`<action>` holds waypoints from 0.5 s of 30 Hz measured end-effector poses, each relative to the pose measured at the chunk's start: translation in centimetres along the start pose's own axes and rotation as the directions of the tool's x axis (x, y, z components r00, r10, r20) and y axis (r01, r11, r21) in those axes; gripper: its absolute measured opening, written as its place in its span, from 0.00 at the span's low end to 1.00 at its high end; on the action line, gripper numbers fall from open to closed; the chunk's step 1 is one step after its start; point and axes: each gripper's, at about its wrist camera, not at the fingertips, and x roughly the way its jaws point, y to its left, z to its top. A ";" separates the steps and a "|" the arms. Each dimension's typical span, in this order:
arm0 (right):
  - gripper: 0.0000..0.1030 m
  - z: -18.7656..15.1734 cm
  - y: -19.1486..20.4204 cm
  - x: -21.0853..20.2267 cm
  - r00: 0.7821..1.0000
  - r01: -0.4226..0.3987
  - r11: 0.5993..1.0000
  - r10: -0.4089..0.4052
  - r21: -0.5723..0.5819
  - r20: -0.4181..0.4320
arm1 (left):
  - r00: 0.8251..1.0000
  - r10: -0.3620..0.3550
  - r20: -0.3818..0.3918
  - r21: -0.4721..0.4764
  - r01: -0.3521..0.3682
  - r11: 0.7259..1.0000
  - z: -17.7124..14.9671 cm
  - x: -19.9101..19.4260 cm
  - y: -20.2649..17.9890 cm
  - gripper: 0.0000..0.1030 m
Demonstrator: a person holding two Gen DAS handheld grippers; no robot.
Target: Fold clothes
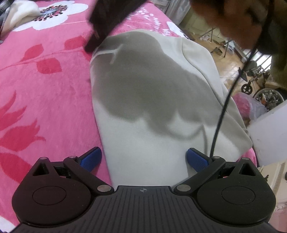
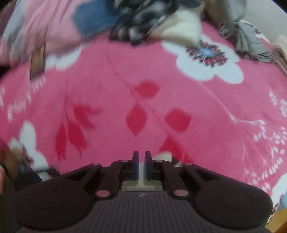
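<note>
A pale grey-white garment (image 1: 147, 100) lies flat on the pink floral blanket (image 1: 44, 86), near the bed's right edge. My left gripper (image 1: 143, 157) is open above its near end, blue pads (image 1: 91, 157) spread wide, holding nothing. A dark blurred arm (image 1: 109, 19) reaches over the garment's far end. My right gripper (image 2: 141, 161) is shut on a thin fold of pale cloth (image 2: 141, 177), with a bit of the cloth (image 2: 165, 156) showing beside the fingers, low over the blanket (image 2: 143, 80).
A pile of unfolded clothes (image 2: 143, 19) and a grey garment (image 2: 249, 41) lie at the far side of the bed. A white fleece item (image 1: 19, 14) lies at far left. Beyond the bed's right edge are wooden floor, a wheelchair (image 1: 258, 84) and a white box (image 1: 270, 134).
</note>
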 end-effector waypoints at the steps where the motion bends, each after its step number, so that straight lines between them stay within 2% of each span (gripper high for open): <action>1: 0.02 -0.2 -0.1 0.2 1.000 0.011 1.000 -0.011 0.007 0.010 | 1.000 -0.001 -0.002 0.000 0.001 1.000 -0.1 -0.1 0.0 0.99; 5: 0.05 -0.8 0.9 0.2 0.999 0.012 1.000 -0.013 0.013 0.047 | 0.999 -0.028 -0.023 -0.008 0.027 1.000 -0.5 -0.7 0.2 0.99; 11: 0.05 -1.6 2.3 0.3 0.995 0.014 1.000 -0.016 0.023 0.101 | 0.984 -0.150 -0.097 0.023 0.152 0.988 -2.5 -0.9 1.2 0.99; 15: 0.05 -2.2 3.2 0.3 0.990 0.014 0.999 -0.018 0.030 0.137 | 0.975 -0.198 -0.096 0.043 0.203 0.978 -3.4 -2.0 2.3 0.98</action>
